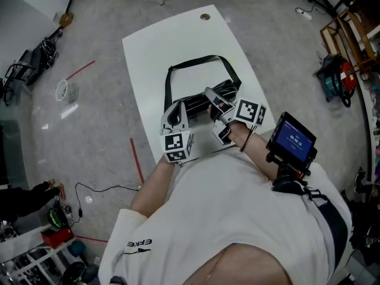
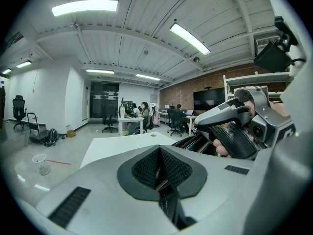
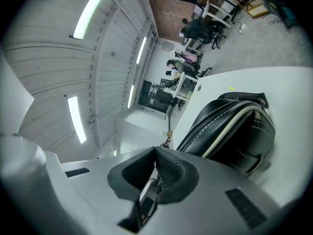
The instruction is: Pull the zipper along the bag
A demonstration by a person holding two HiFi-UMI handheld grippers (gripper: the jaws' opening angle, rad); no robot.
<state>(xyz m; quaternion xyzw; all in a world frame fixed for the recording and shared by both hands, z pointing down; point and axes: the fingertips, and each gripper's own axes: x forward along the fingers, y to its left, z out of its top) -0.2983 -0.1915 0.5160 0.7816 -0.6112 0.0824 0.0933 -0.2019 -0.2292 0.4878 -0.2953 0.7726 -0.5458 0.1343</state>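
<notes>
Now the bag (image 1: 199,101) lies on the tabletop (image 1: 148,58), its zipper (image 3: 203,124) stretching straight ahead of the right gripper (image 3: 156,168), clamped on what looks like the pull (image 3: 148,192), while the left gripper (image 2: 157,168) pinches the bag's near stitched edge.

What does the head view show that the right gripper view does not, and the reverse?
Only the head view: the left gripper and right gripper side by side, the strap in its full loop, the whole white table. Only the right gripper view: its jaws shut on a small dark tab, white stitching, ceiling lights. Both: the black bag on the table.
</notes>
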